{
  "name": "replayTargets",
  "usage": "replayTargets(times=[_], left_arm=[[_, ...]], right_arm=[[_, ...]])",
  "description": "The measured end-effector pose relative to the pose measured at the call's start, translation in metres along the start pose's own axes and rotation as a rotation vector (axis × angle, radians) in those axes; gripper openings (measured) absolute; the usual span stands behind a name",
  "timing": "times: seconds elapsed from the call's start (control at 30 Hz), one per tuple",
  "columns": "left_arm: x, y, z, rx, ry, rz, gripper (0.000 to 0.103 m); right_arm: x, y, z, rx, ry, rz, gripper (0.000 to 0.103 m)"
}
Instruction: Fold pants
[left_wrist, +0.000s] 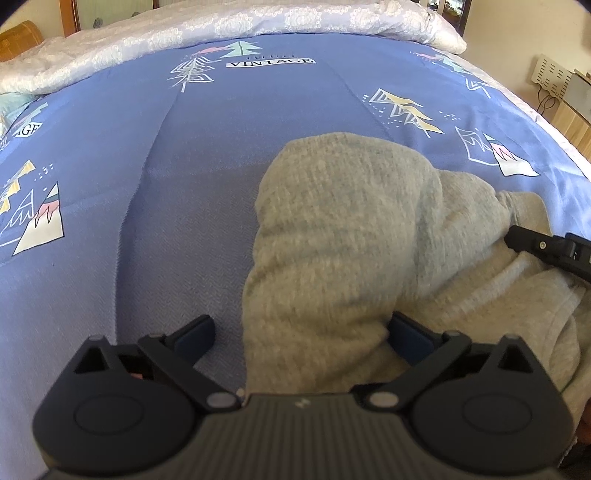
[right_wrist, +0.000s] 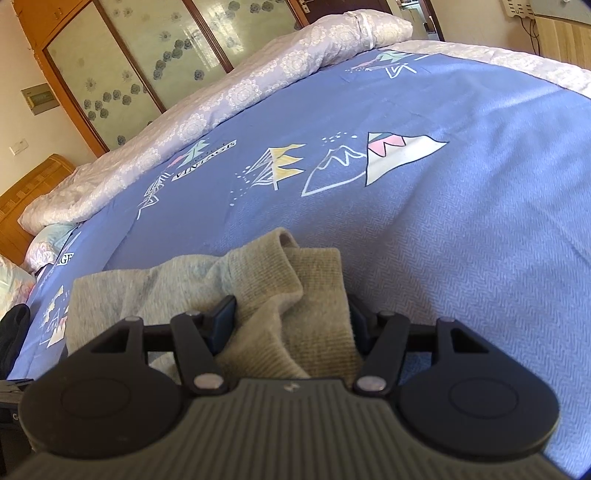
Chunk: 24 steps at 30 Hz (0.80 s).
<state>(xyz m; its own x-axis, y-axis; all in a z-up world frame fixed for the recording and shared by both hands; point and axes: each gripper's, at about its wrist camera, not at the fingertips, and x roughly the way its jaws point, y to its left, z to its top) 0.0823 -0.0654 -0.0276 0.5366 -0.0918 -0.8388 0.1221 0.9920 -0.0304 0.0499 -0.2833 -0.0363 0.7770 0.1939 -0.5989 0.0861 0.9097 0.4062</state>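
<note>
Pants (left_wrist: 332, 236), of grey knit, lie bunched on a blue bedspread (left_wrist: 147, 184) at the near edge of the bed, and both tools are engaged with them. Left tool (left_wrist: 301, 330): its two blue-padded fingers (left_wrist: 195, 330) stand wide apart, with a raised hump of cloth passing between them; the left pad rests over bare bedspread, so no pinch is made, and the spread stance reads as either a release or an approach to a fresh hold. Right tool (right_wrist: 291, 319): its fingers flank a ribbed band (right_wrist: 295, 280), probably a cuff or waistband, and both pads appear to touch the fabric, pinching it. Whether the pinch is firm cannot be told. Seen from the left wrist, the right tool enters at the right margin, lying against the far side of the garment. Holding the ribbed edge gives a stiff, thick hem to carry over, which suits making a fold; the garment is still rumpled, so folding is judged to be at an early or middle step.

The bedspread, printed with trees, mountains and the word VINTAGE, is smooth apart from a few long creases. Beyond it lies a pale floral quilt (right_wrist: 229, 96), rolled along the far side. Behind stands a wardrobe (right_wrist: 147, 55) with wooden frames and flowered frosted panels; a wooden headboard (right_wrist: 26, 199) shows at the left.
</note>
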Motion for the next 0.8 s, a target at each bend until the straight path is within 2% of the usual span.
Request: replayTargets(times=[0.8], left_arm=[[-0.0026,-0.0014,-0.0070,0.017,-0.036,0.023,0.103]], right_arm=[[0.0010,0.0036,-0.0031,-0.020,-0.012,-0.011,0.064]])
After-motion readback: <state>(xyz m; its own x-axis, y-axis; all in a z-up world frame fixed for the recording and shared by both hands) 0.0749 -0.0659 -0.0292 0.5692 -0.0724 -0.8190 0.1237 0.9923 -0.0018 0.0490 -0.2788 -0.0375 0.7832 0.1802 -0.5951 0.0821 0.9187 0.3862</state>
